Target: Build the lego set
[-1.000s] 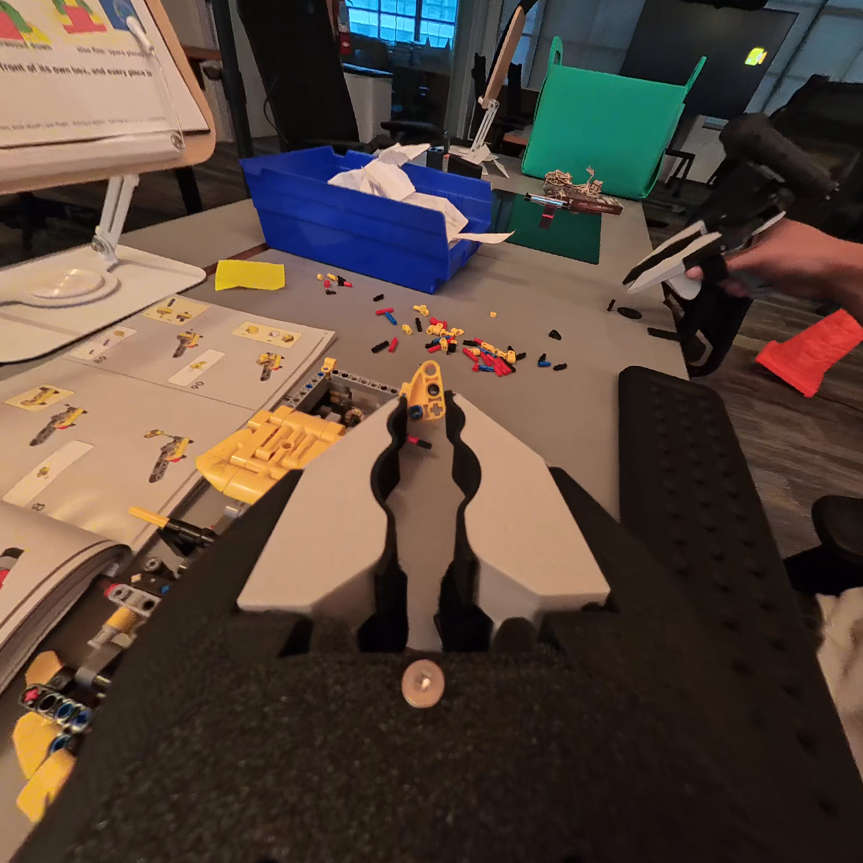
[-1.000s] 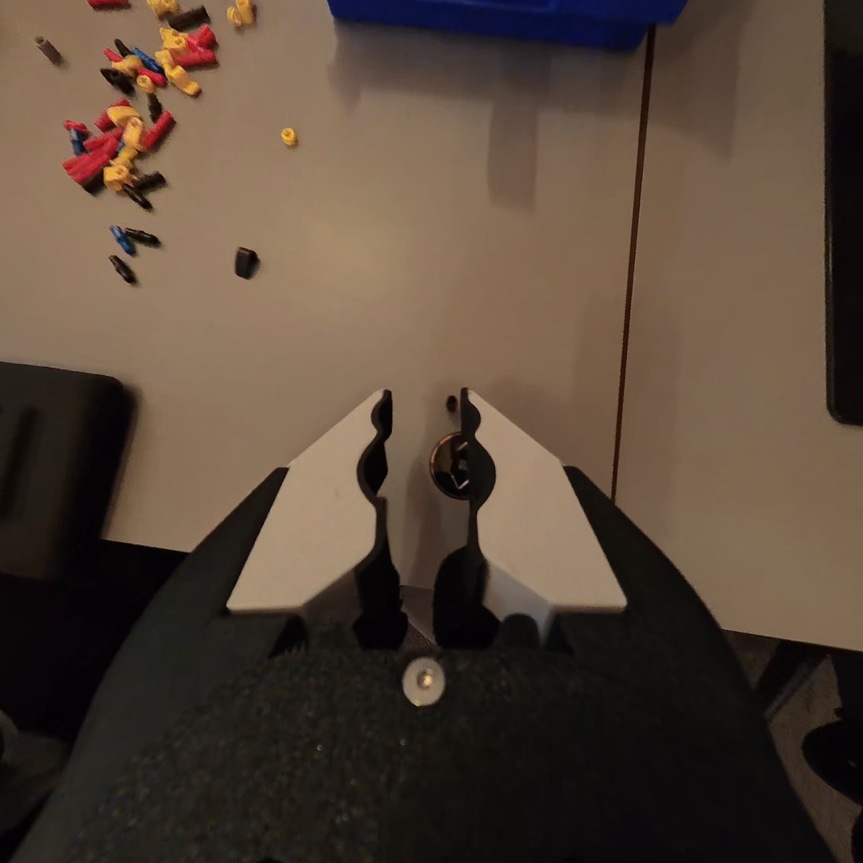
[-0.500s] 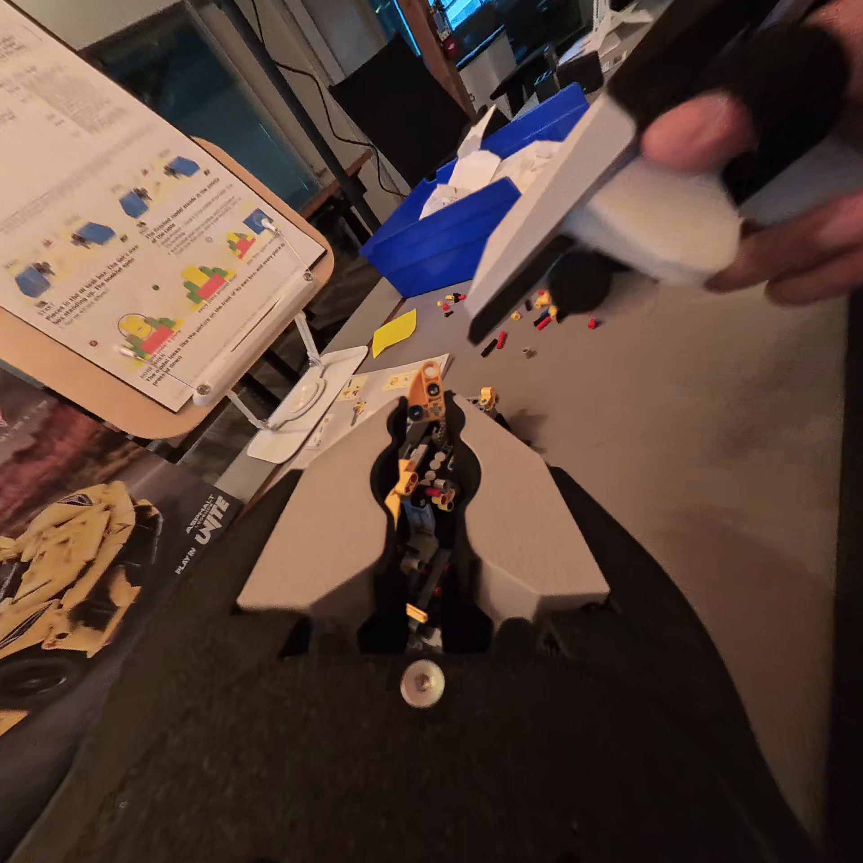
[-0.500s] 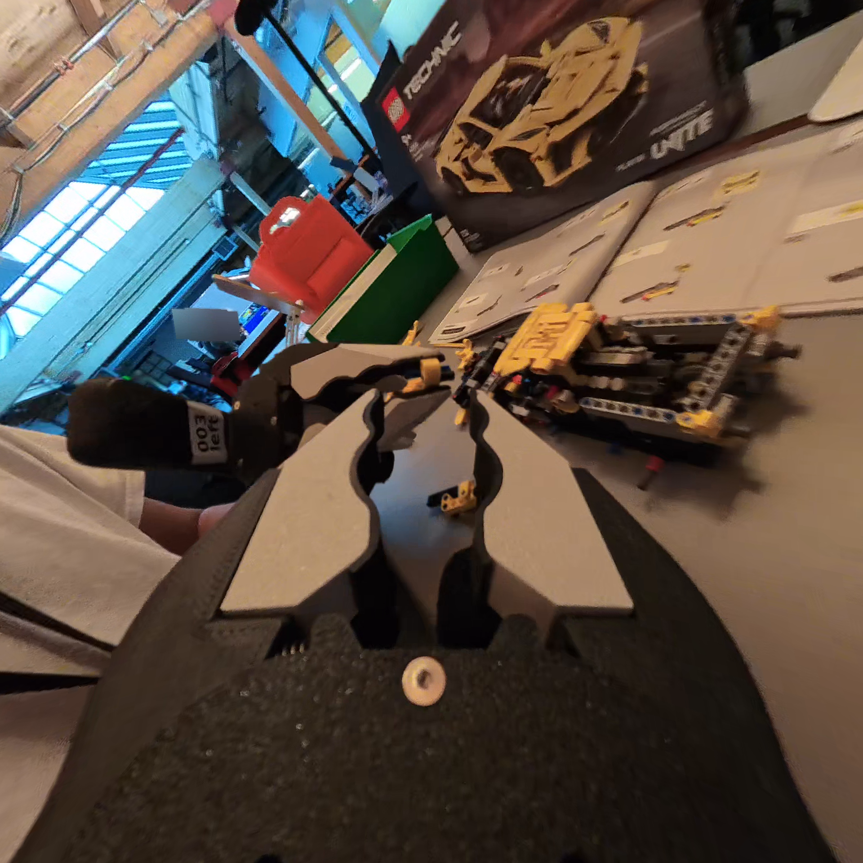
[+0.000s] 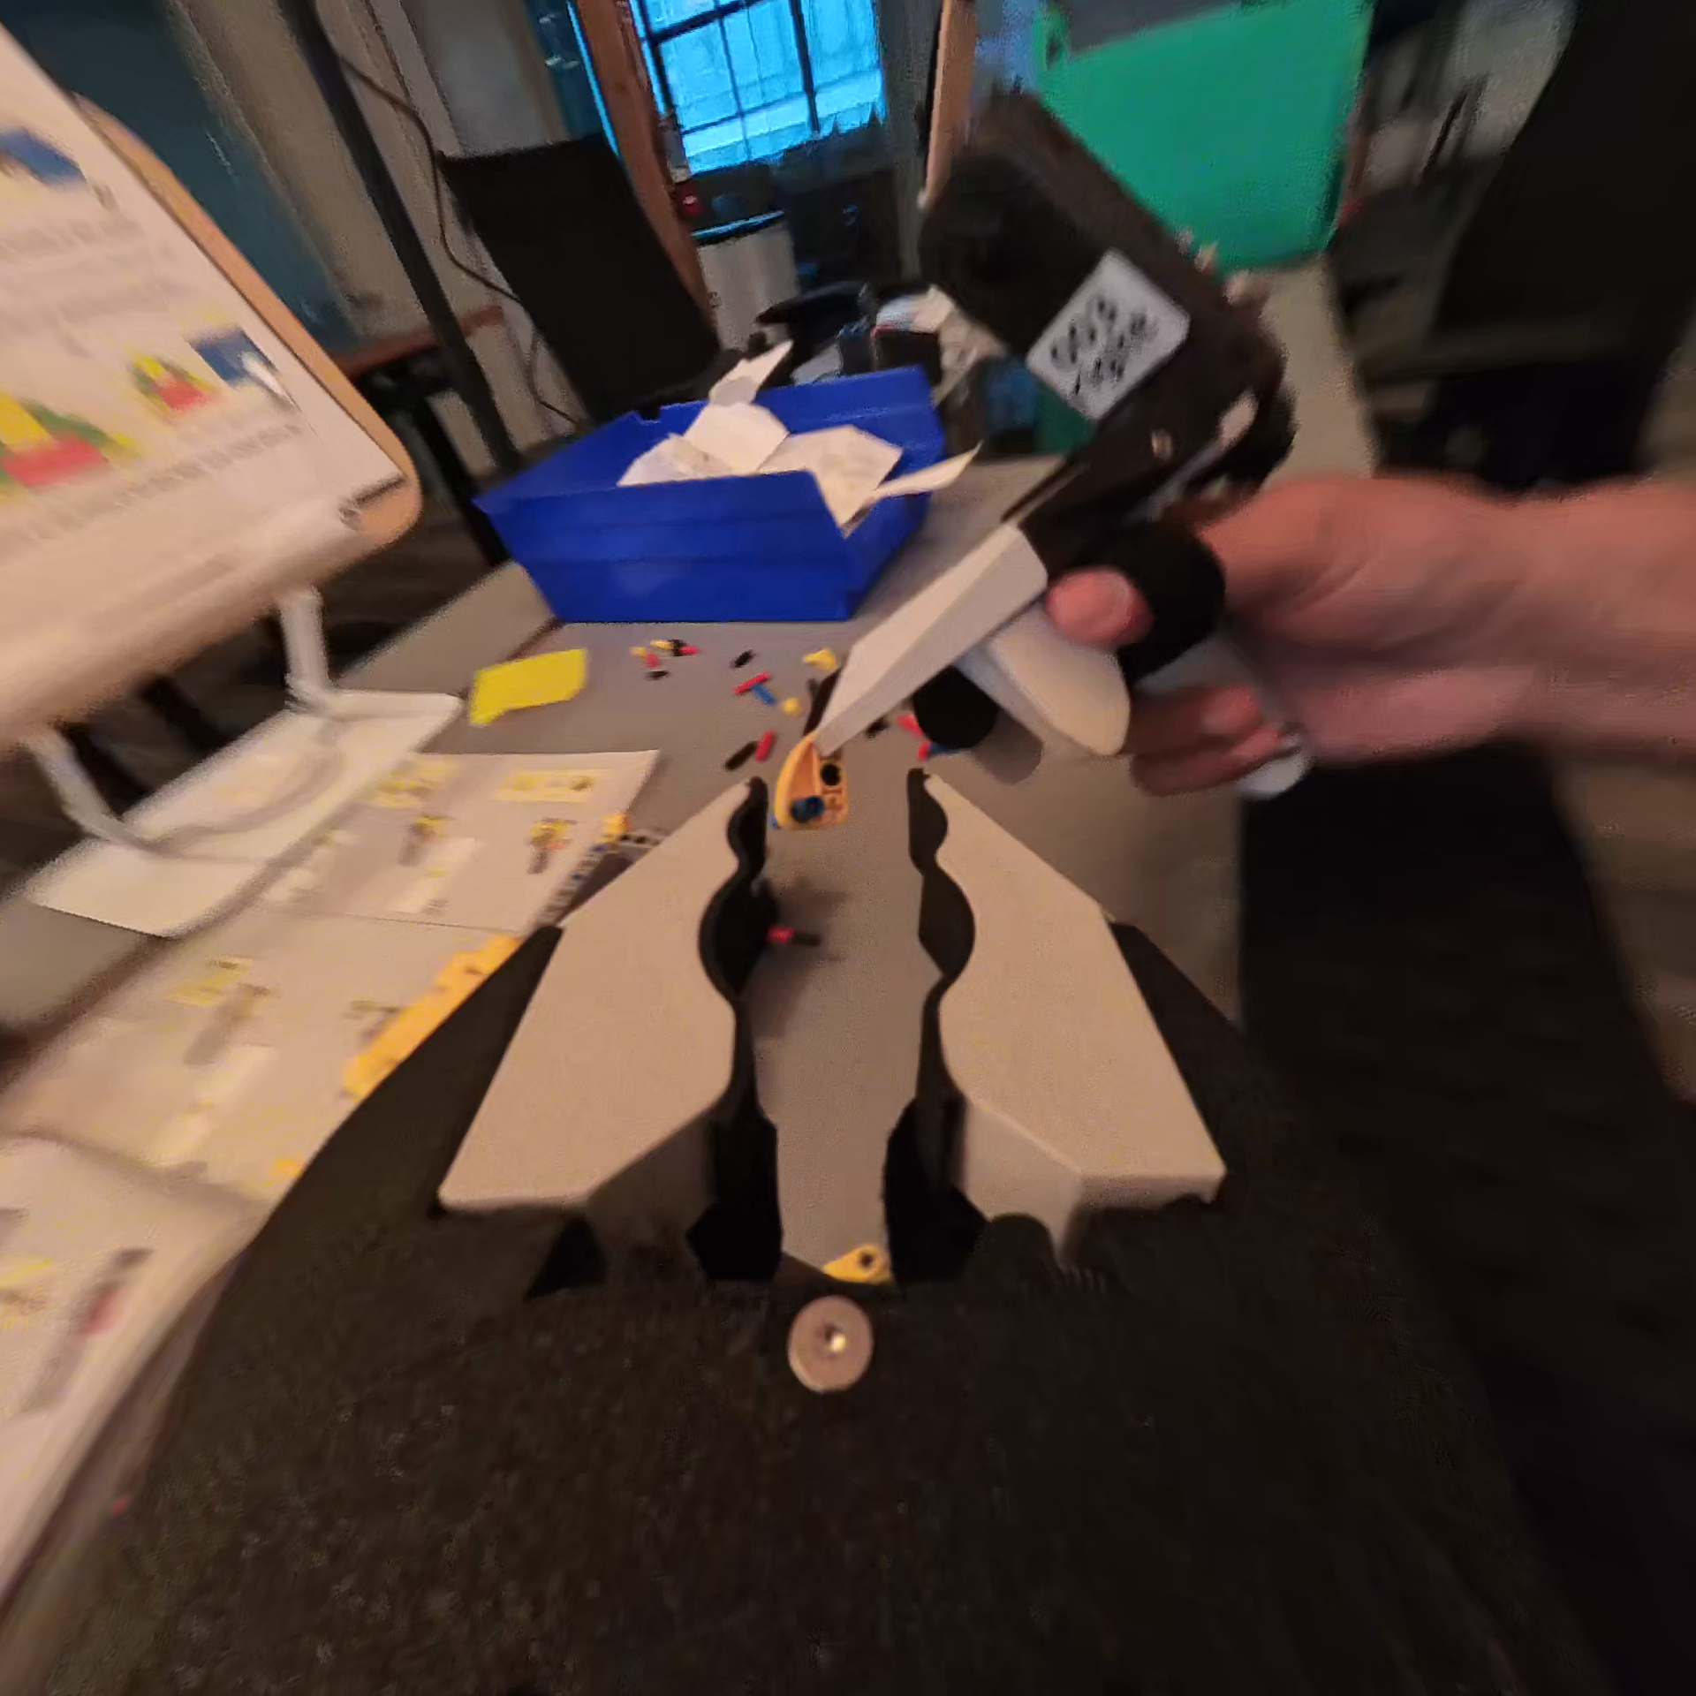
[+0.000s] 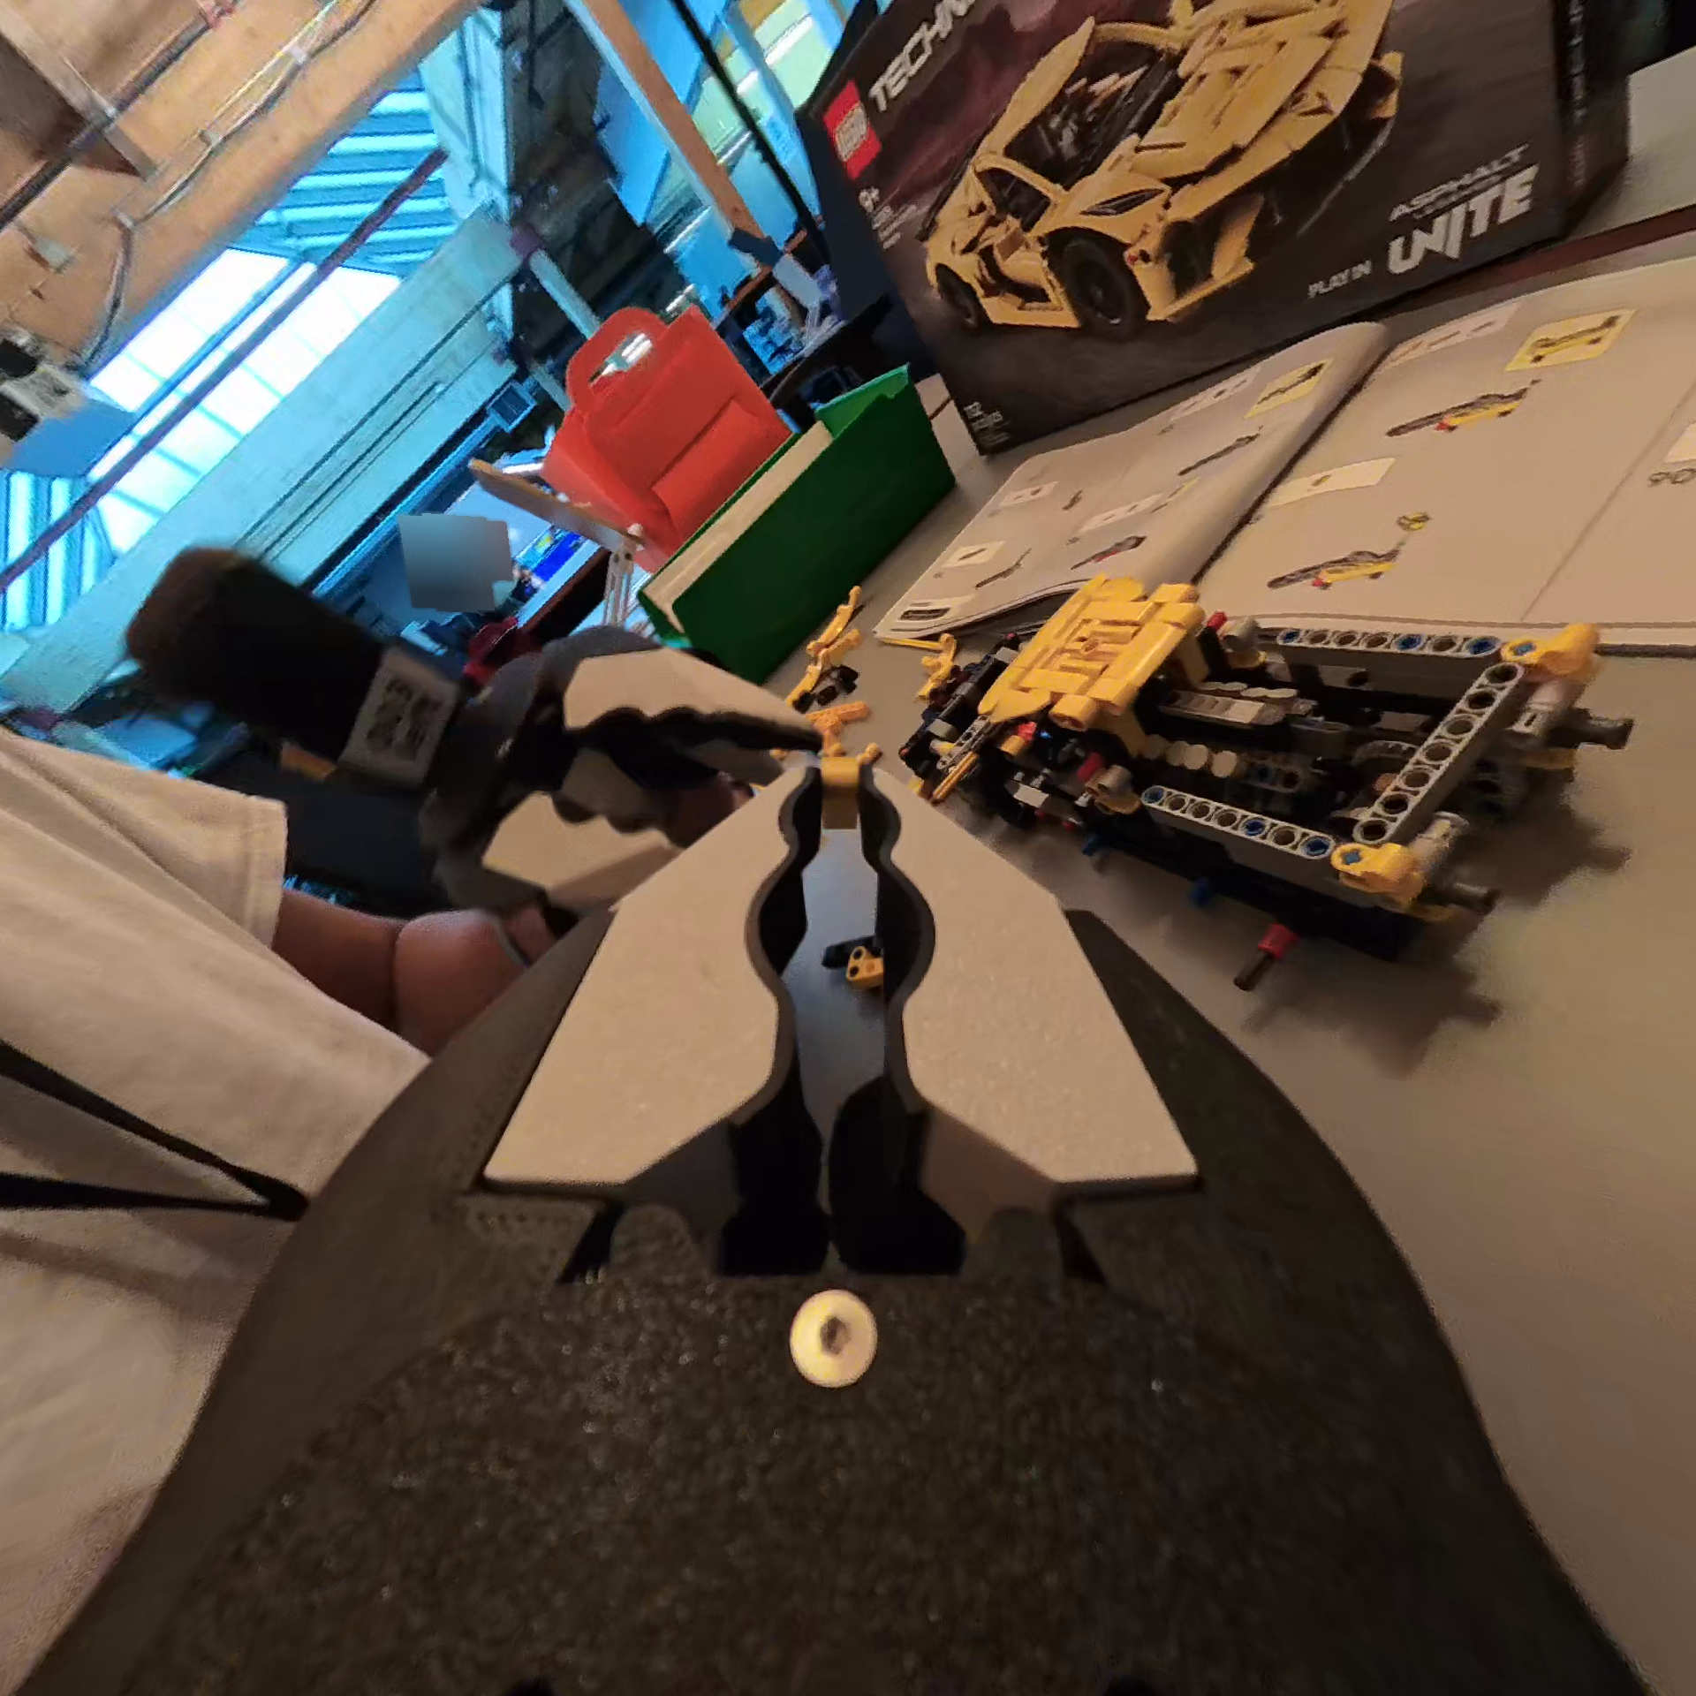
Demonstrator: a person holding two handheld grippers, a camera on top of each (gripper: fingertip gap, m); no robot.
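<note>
A small yellow curved Technic piece (image 5: pixel 808 794) with a blue pin is pinched at the tips of my right gripper (image 6: pixel 840 775); it also shows in the right wrist view (image 6: pixel 840 808). My left gripper (image 5: pixel 835 785) is open, its fingers spread to either side of the piece without touching it. The right gripper (image 5: pixel 826 734) reaches in from the upper right, held by a hand (image 5: pixel 1377 624). The left gripper (image 6: pixel 642 725) shows to the left in the right wrist view. The part-built yellow and grey car chassis (image 6: pixel 1239 734) lies on the grey table (image 6: pixel 1377 1101).
An open instruction booklet (image 6: pixel 1377 459) and the set's box (image 6: pixel 1239 165) lie behind the chassis, with a green bin (image 6: pixel 808 541) beside them. A blue bin (image 5: pixel 716 541), loose small pieces (image 5: pixel 762 679), a yellow card (image 5: pixel 528 684) and a document stand (image 5: pixel 138 367) stand farther off. My two grippers' fingertips are within a few centimetres of each other.
My left gripper held the yellow piece before; it has now opened. My right gripper has swung over from the table edge and shut its tips on the piece.
</note>
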